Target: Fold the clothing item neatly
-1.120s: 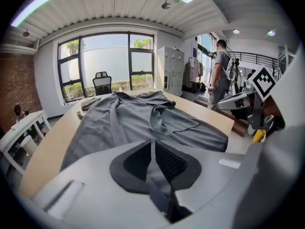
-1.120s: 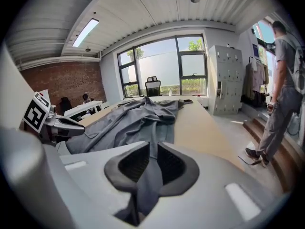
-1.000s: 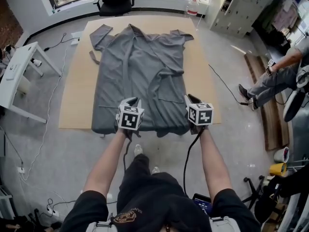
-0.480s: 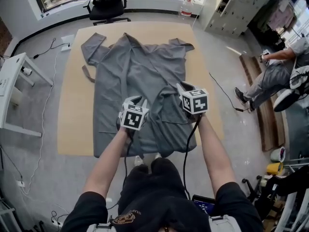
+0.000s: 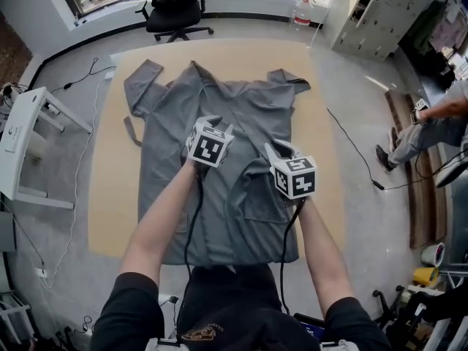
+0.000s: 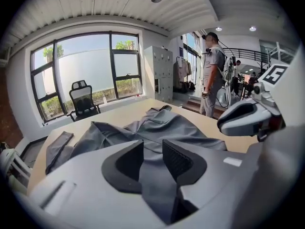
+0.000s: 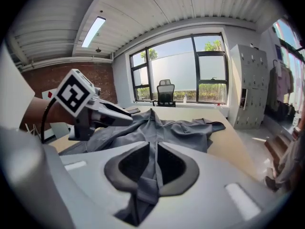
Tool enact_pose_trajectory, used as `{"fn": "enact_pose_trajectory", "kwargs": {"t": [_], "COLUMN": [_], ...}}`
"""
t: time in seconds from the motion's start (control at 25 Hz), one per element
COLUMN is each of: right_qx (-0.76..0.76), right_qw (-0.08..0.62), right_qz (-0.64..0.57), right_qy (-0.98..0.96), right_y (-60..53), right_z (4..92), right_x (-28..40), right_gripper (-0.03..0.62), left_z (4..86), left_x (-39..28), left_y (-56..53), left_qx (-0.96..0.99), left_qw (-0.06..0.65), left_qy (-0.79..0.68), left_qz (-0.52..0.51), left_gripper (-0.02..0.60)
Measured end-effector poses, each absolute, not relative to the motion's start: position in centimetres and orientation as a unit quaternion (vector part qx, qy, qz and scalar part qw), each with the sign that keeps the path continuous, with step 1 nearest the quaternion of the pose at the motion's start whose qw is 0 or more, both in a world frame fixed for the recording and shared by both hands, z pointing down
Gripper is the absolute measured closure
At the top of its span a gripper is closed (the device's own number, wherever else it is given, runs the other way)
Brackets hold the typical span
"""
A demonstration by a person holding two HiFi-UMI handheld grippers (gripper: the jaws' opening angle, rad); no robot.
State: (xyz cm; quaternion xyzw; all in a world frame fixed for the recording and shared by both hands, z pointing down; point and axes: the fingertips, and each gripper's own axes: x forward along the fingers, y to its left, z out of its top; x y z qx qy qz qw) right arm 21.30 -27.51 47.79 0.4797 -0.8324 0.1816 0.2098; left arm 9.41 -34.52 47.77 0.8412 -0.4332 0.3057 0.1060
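A grey robe (image 5: 241, 108) lies spread on a tan mat (image 5: 110, 196) on the floor, its lower part doubled up over its middle. My left gripper (image 5: 203, 121) hovers over the robe's centre. In the left gripper view its jaws (image 6: 152, 149) have just been opening and stand parted, with grey cloth (image 6: 162, 123) loose in the gap. To its right, my right gripper (image 5: 275, 152) is shut on a pinched fold of the robe (image 7: 181, 125), which runs up between its pads (image 7: 153, 149). Collar and sleeves lie flat at the far end.
A black office chair (image 5: 175, 2) stands beyond the mat by the windows. A white table (image 5: 29, 145) is at the left. A cable (image 5: 358, 159) crosses the floor at the right, near a seated person's legs (image 5: 431, 123). Lockers (image 5: 373, 6) stand at the far right.
Both grippers have travelled forward over the robe, carrying its hem from the near edge toward the middle. The left jaws have parted; the right still grips the cloth.
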Motion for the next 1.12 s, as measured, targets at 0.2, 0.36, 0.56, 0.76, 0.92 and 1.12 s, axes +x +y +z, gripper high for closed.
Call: {"fn": "enact_pose_trajectory", "kwargs": {"t": [0.2,0.36,0.56,0.76,0.92,1.12], "right_qx": [0.496,0.519,0.554,0.571,0.578,0.578], "right_qw": [0.177,0.168,0.163,0.164,0.167,0.169], "right_qz": [0.206,0.205,0.209,0.213,0.209,0.211], "right_qy": [-0.825,-0.813,-0.79,-0.776,-0.771,-0.77], "right_y": [-28.7,-29.0,-28.9,-29.0,-29.0,-28.3], "right_z": [48.2,48.3,49.2,49.5,48.9,48.3], "right_x": [21.9,22.4,23.4,23.4,23.3,23.1], "right_gripper": [0.551,0.551,0.551,0.552,0.552,0.552], "left_z": [50.9,54.9,58.6,60.1,58.9,55.9], "left_x": [9.8,9.6,8.7,10.3,11.3,10.7], "left_y": [-41.5,-45.9,-49.9,-50.5,-51.9,-55.7], "left_qx": [0.839,0.833,0.817,0.832,0.856,0.86], "left_qw": [0.133,0.165,0.19,0.192,0.157,0.113], "left_qy": [-0.424,-0.416,-0.414,-0.377,-0.357,-0.378], "left_qz": [0.312,0.326,0.353,0.358,0.34,0.322], "left_gripper": [0.4,0.375,0.357,0.447,0.566,0.566]}}
